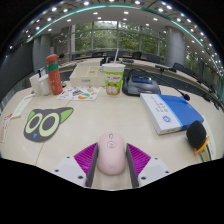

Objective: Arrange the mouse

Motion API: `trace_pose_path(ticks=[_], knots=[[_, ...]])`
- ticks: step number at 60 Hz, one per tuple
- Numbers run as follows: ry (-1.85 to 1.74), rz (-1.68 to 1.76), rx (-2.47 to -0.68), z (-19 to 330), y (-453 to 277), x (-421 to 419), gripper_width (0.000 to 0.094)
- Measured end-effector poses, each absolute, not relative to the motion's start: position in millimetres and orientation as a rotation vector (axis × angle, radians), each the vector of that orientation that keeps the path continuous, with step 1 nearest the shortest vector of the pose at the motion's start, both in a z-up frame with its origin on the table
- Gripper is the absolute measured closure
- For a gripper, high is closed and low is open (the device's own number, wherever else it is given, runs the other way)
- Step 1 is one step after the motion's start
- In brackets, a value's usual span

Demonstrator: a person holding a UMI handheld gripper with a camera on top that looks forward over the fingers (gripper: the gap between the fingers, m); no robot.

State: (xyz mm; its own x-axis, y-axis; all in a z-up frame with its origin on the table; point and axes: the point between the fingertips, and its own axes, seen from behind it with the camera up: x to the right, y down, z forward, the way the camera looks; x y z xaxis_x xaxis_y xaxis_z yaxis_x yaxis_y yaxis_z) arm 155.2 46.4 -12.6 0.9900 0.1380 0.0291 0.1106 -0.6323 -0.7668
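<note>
A pale pink computer mouse (pixel 111 152) sits between my fingers, its front end pointing away from me. My gripper (pixel 111 148) is shut on it: the magenta pads (pixel 86 158) press on its left and right sides. The mouse is over the near edge of the light wooden table (pixel 110 115). A black cat-face mouse mat (pixel 47 123) with green eyes lies on the table ahead and to the left of the fingers.
A white book (pixel 163 112) on a blue folder (pixel 184 104) lies ahead right, with a black round object (pixel 198 134) near it. Farther back stand a red bottle (pixel 54 74), a white-and-green cup (pixel 114 78) and a dark device (pixel 140 82).
</note>
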Motion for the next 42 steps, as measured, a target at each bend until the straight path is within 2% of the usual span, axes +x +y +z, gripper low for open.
trace_pose_path(ticks=[1, 12, 22, 27, 42], knots=[[-0.172, 0.037, -2.261, -14, 48, 155, 0.0451], [-0.121, -0.009, -2.284, -14, 46, 157, 0.0544], [-0.025, -0.083, -2.304, -7, 44, 161, 0.0589], [0.007, -0.116, -2.268, 20, 45, 157, 0.0589], [0.032, -0.13, -2.077, 157, 59, 77, 0.059]])
